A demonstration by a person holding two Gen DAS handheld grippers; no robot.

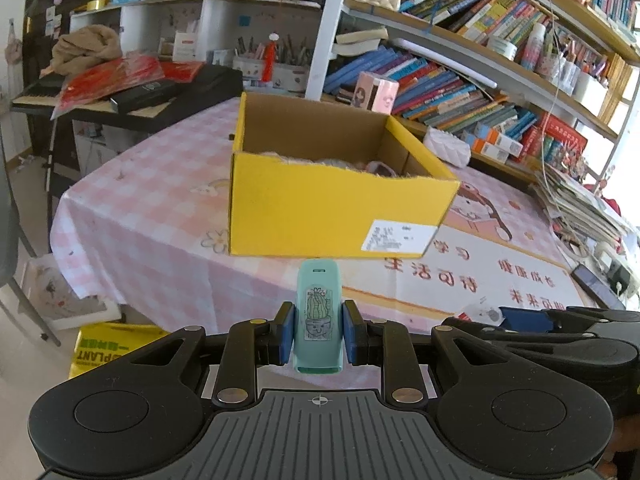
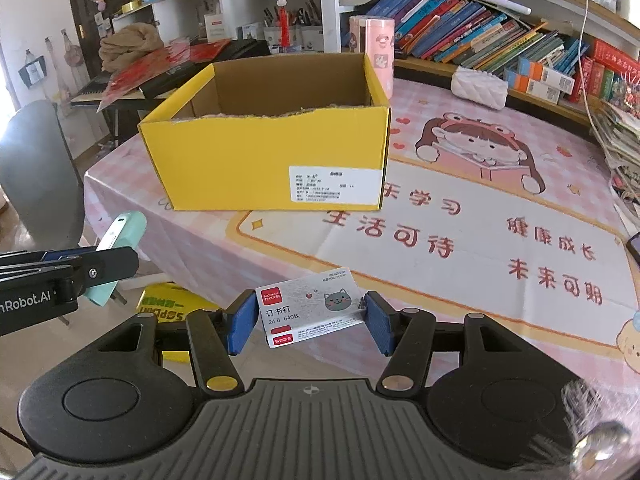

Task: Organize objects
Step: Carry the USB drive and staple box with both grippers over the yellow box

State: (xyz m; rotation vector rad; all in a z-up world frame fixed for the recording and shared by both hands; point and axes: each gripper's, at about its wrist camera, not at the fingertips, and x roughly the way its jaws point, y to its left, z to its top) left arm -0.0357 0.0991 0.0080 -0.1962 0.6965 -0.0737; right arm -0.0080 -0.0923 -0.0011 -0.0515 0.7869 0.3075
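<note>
Yellow box (image 1: 320, 200) holds fluffy items; left claw (image 1: 318, 334) clamps stapler (image 1: 318, 312), right claw (image 2: 310, 318) staple box (image 2: 308, 306).

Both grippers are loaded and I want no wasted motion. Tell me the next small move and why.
Probably carry the left gripper forward over the yellow box and release there. It is shut on the teal stapler, short of the box's near wall, and the box is open on top. The right gripper, shut on the staple box, can follow.
</note>
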